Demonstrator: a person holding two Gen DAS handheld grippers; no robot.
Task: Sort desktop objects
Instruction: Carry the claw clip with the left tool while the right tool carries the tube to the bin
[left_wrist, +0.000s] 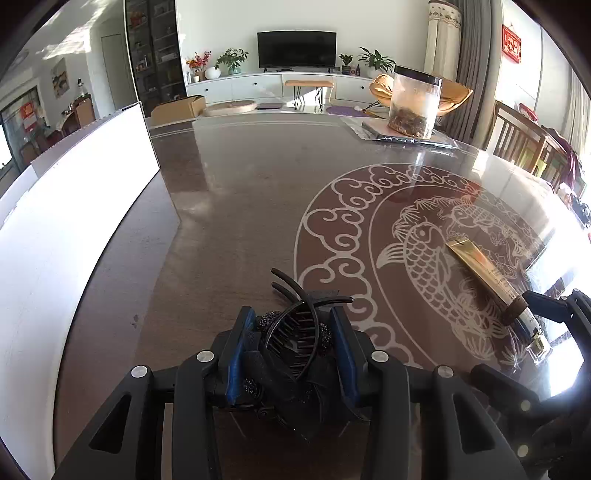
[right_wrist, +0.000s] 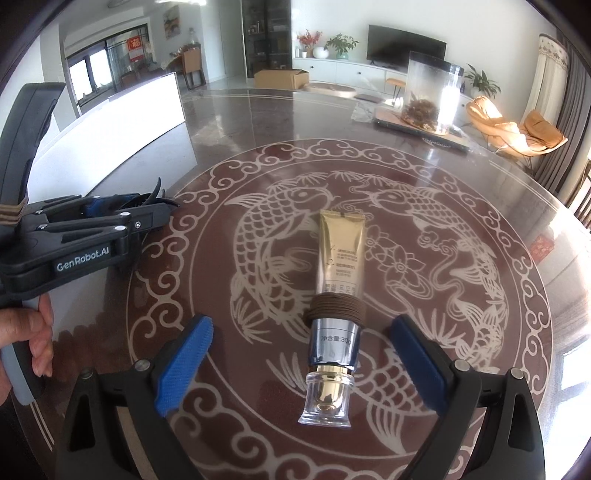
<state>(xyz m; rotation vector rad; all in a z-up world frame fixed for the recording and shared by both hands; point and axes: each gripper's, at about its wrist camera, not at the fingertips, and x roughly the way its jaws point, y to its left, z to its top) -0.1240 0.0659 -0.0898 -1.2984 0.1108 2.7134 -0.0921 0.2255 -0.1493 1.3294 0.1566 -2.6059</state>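
left view: left claw (left_wrist: 295, 328) squeezes the hair clip (left_wrist: 295, 332), lifted near the desk's (left_wrist: 240, 206) left edge; hold tight, move slow | right view: right claw (right_wrist: 299, 363) wide apart around the tube (right_wrist: 338, 291), mid-desk

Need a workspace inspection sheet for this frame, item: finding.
Surface: glossy brown table with white fish medallion.
Job's things: black hair claw in left gripper; gold cosmetic tube lying flat, brown hair ties around its neck.
Clutter: clear jar on a flat packet at far edge; white board at the left.
Grippers: left gripper shut on claw; right gripper open, straddling tube.
Cables: nothing seen.
Surroundings: living room, TV, plants.
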